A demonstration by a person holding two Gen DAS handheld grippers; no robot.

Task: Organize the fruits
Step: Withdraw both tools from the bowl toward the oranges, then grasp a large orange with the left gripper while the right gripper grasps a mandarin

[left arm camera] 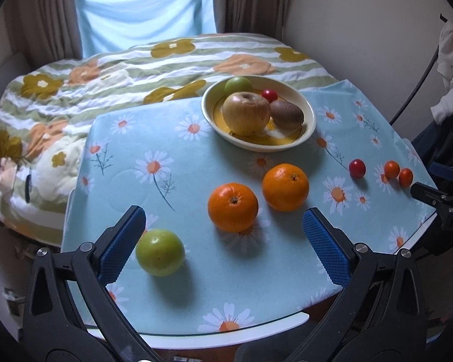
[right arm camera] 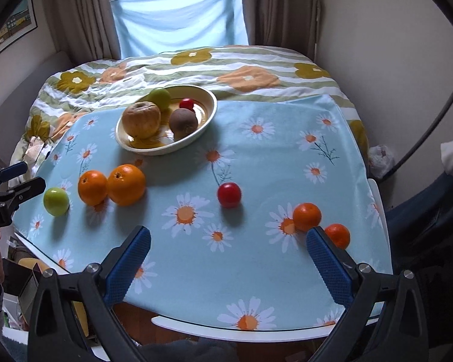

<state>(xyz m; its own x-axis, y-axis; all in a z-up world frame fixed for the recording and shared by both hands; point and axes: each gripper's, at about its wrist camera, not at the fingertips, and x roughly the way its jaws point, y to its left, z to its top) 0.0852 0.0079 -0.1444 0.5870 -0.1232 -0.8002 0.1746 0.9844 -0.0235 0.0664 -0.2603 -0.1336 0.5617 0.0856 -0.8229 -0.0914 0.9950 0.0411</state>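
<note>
Fruits are partly gathered already: the cream bowl (left arm camera: pixel 258 114) at the far side of the worktop (left arm camera: pixel 196 286) holds a large yellowish apple (left arm camera: pixel 246 113), a brown kiwi-like fruit (left arm camera: pixel 287 114), a green fruit (left arm camera: pixel 238 84) at the back and one small red fruit (left arm camera: pixel 269 95). I judge the job somewhat under halfway, since six pieces lie loose on the daisy cloth (left arm camera: pixel 166 157).

Nearest my left claw (left arm camera: pixel 223 241) sits a loose green fruit (left arm camera: pixel 160 252), just beside the left pad (left arm camera: pixel 120 247) and, as far as I can tell, not touching it. Two large oranges (left arm camera: pixel 232 206) lie close together ahead of me, between the claw and the bowl. Over by my right claw (right arm camera: pixel 228 259) are a loose red fruit (right arm camera: pixel 229 194) on its own and two small tangerines (right arm camera: pixel 306 216), the nearer one partly hidden behind the right pad (right arm camera: pixel 329 268).

Both claws stand wide apart and carry nothing; each hovers above the near edge of the worktop. A flowered quilt (right arm camera: pixel 196 69) covers the bed behind.

What is left, as I read it, is to carry each loose piece into the bowl. The green one looks the handiest start for my left side, a tangerine for my right. The bowl is getting crowded, so round fruit may roll when set on the pile.
</note>
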